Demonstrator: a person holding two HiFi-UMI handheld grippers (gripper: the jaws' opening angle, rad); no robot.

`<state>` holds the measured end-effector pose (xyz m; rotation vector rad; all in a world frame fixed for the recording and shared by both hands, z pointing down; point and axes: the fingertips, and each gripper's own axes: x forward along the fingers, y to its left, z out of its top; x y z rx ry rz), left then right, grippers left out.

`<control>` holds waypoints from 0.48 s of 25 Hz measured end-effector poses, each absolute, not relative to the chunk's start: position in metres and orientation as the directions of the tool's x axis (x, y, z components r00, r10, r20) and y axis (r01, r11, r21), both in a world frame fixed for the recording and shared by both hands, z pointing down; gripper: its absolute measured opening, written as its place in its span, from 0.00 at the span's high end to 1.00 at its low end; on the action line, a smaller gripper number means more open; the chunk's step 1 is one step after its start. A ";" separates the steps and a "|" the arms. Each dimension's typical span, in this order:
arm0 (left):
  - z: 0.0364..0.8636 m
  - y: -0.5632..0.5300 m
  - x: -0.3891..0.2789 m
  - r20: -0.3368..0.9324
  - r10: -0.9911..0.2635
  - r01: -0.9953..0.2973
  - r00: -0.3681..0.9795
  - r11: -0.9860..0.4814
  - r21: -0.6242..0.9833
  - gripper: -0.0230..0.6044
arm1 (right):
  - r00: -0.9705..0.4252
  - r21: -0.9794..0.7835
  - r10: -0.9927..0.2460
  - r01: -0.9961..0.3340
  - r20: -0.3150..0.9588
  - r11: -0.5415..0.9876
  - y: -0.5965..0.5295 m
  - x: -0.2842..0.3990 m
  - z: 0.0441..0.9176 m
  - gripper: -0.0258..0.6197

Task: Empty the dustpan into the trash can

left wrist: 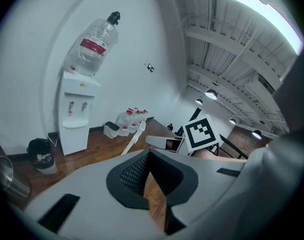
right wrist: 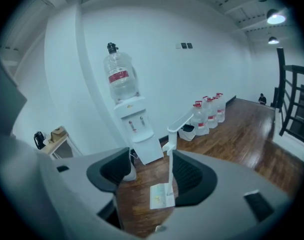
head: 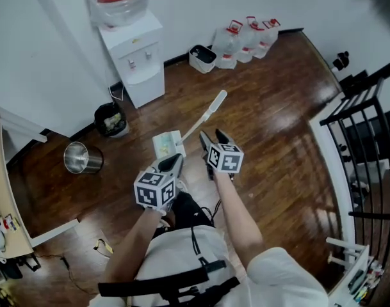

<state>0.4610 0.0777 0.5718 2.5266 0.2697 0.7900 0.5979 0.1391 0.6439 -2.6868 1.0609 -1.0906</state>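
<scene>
A white long-handled dustpan [head: 167, 144] stands upright on the wooden floor, its handle [head: 207, 110] slanting up toward the wall. In the right gripper view the dustpan [right wrist: 161, 196] shows between the jaws with a few crumbs in it. My right gripper [head: 212, 138] is open and wide, just right of the handle and not touching it. Just below the pan, my left gripper [head: 174, 164] is shut with nothing in it, its tips [left wrist: 150, 154] meeting. A black lined trash can [head: 110, 119] stands by the wall to the left.
A white water dispenser [head: 134, 56] stands against the wall beside the trash can. A metal pail [head: 79, 157] sits further left. A small white bin [head: 202, 57] and several water jugs [head: 246, 37] line the back wall. A black railing [head: 367, 146] borders the right.
</scene>
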 end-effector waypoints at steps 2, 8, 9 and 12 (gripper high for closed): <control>0.580 0.074 0.473 0.499 0.316 0.027 0.807 -0.863 0.504 0.97 | 0.494 -0.277 -0.612 -0.592 0.617 -0.757 0.132 0.614 0.666 0.48; 0.611 0.057 0.501 0.534 0.297 -0.043 0.792 -0.845 0.533 0.97 | 0.458 -0.217 -0.582 -0.629 0.672 -0.746 0.115 0.654 0.741 0.48; 0.616 0.054 0.504 0.538 0.291 -0.057 0.791 -0.840 0.539 0.97 | 0.449 -0.211 -0.580 -0.638 0.679 -0.741 0.111 0.659 0.754 0.48; 0.627 0.046 0.508 0.549 0.276 -0.096 0.789 -0.827 0.553 0.97 | 0.420 -0.239 -0.606 -0.653 0.676 -0.719 0.105 0.664 0.772 0.48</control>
